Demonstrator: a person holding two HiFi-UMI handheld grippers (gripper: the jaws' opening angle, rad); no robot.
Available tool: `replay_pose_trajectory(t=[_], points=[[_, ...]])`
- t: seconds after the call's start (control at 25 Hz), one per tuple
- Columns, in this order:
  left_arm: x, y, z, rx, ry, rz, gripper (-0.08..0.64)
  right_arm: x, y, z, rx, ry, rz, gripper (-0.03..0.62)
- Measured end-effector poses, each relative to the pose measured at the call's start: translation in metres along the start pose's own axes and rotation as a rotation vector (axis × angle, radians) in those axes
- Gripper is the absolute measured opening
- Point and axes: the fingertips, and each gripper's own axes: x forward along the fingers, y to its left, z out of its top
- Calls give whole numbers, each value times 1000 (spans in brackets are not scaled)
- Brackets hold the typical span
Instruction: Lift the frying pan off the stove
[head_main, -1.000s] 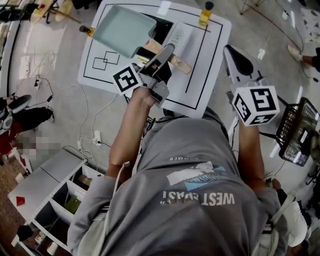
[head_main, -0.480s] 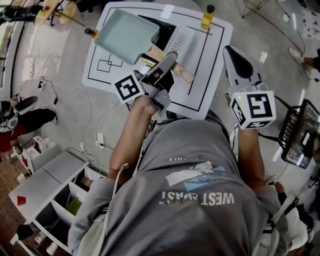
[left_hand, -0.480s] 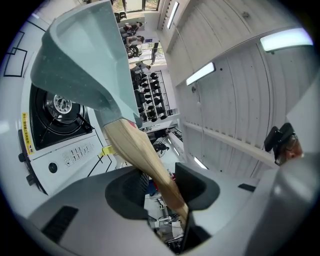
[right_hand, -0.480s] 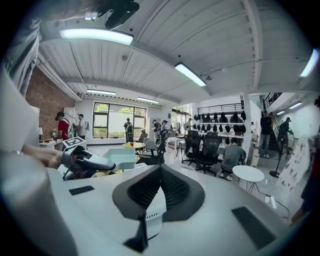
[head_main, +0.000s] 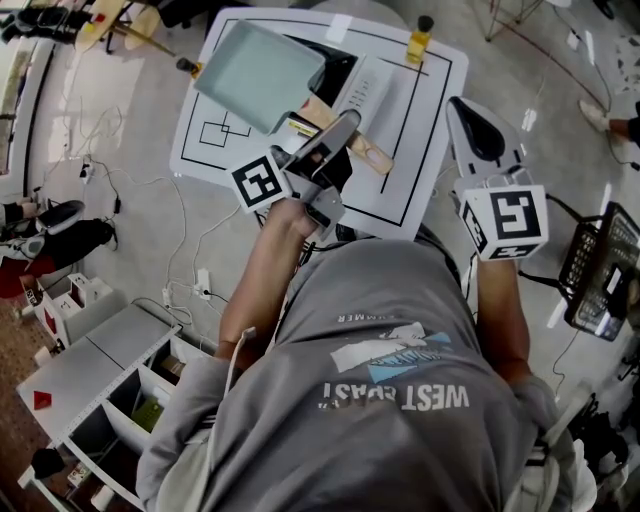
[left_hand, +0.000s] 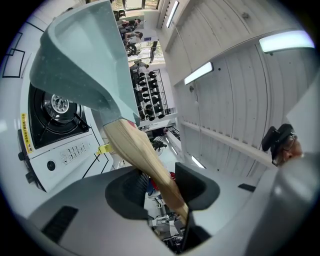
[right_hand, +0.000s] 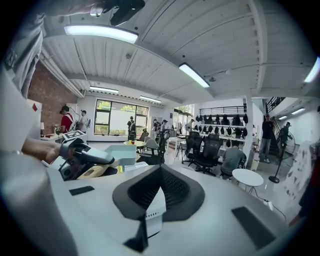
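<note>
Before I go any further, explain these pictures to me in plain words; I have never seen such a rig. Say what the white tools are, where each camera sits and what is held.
There is no robot: a person in a grey shirt holds a white hand tool with two jaws, a gripper, in each hand. The head view comes from a camera on the person's head, looking steeply down. Each gripper view comes from a camera riding on that tool, looking along its jaws. On the white table stand a stove and a small yellow bottle. The left gripper is shut on the wooden handle of the pale green frying pan, held tilted in the air, off the burner. The right gripper is shut on nothing.
</note>
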Motion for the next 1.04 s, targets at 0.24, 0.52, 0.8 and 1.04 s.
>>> replay_pose_trajectory(t=[0.24, 0.52, 0.8, 1.04], points=[[-2, -3, 2, 10, 5, -4, 157, 3, 5, 1, -35, 10, 9, 8], [-3, -1, 2, 5, 17, -4, 158, 4, 6, -1, -28, 16, 2, 8], [-1, 5, -3, -7, 40, -1, 158, 4, 6, -4, -26, 24, 4, 8], [0, 6, -7, -6, 60, 0, 158, 4, 7, -6, -26, 26, 11, 8]])
